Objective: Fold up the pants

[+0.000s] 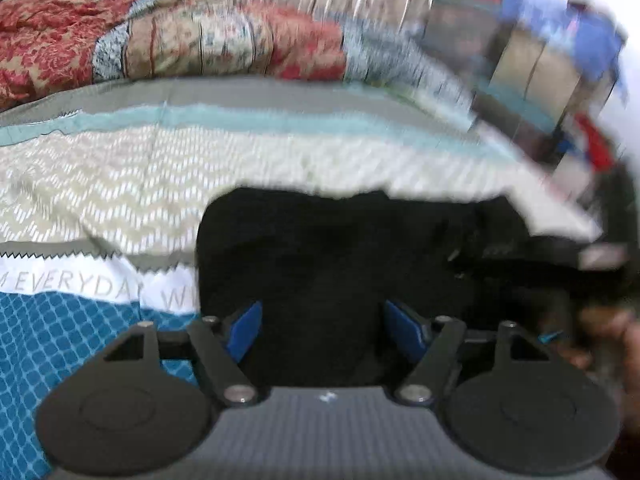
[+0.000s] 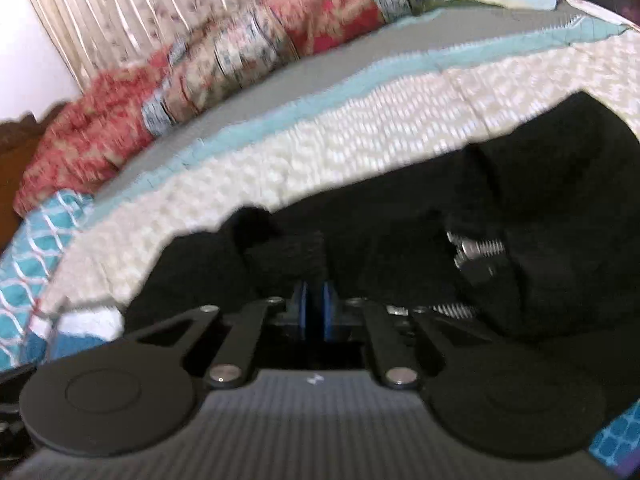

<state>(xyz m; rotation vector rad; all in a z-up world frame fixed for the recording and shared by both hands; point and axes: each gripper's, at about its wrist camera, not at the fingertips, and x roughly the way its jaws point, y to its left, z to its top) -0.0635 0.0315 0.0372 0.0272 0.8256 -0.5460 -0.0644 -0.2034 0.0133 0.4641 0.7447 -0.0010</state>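
Two grippers work the black pants [image 1: 340, 264], which lie bunched on the patterned bedspread [image 1: 100, 184] across the lower centre of both views. The left gripper [image 1: 322, 330] hovers with jaws wide, nothing pinched. The right gripper [image 2: 314, 312] has its blue pads almost together; dark fabric lies right at their tips, but whether it is caught I cannot tell. Lifting now with so shallow a bite risks the cloth slipping free and the fold collapsing.
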